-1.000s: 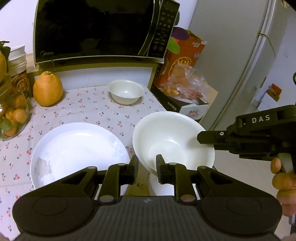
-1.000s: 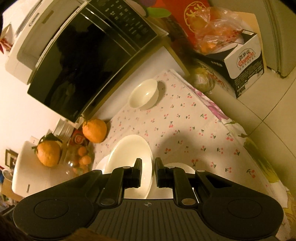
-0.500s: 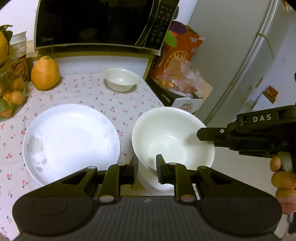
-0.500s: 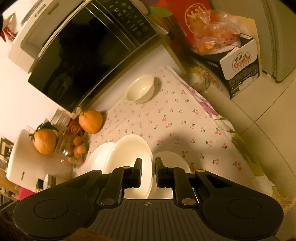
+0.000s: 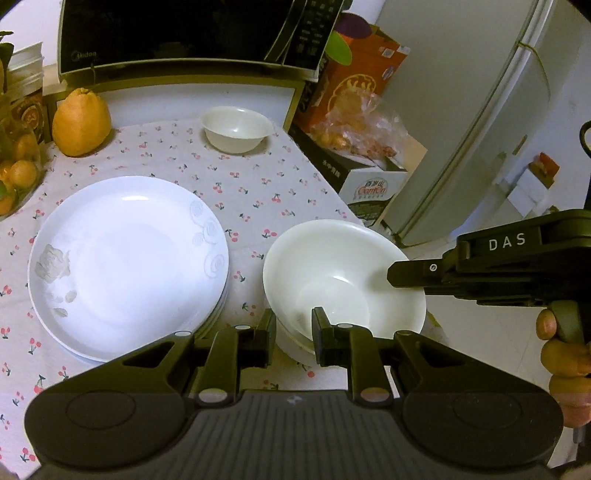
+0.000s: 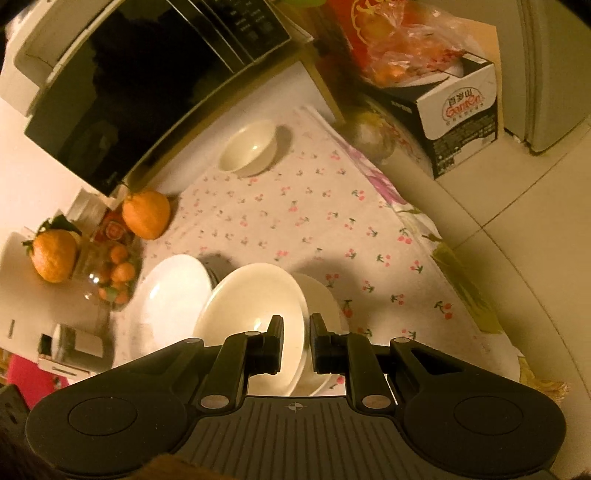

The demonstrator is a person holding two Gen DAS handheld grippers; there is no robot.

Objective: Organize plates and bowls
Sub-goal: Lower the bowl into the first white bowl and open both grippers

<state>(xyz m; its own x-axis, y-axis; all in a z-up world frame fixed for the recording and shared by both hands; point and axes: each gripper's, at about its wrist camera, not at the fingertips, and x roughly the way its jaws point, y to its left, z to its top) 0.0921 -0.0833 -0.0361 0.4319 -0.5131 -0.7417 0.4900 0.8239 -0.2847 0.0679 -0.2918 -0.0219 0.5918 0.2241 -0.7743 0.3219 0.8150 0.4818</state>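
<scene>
Right gripper: clamped on rim of the big white bowl, one finger inside the wall, the other outside. Rim pinch prob. because it's the only thin edge on smth this wide. Bowl hangs tilted in the right-wrist view.
Big bowl, where: near front-right corner of the table, directly over a 2nd white dish that peeks out beneath it. Touching or just above? Can't tell. Judged: being nested onto it.
Left gripper: fingers a little apart, nothing btw them, hovering at the near rim of the big bowl. Looks like standby/steadying rather than carrying.
Plates: stack of white plates w/ faint swirl pattern, left of the bowl, apart from it. At least two edges visible at the front. Grouped by type, so plates seem sorted already.
Small bowl: alone at back of the cherry-print tablecloth, in front of the microwave. Not stacked yet, likely next.
Clutter: orange citrus back-left, jar of small oranges at left edge, boxes beyond the right edge. Well clear of the dishes.
Risk (judgement): glazed rim in a tilted pinch may slip, so set down gently.
</scene>
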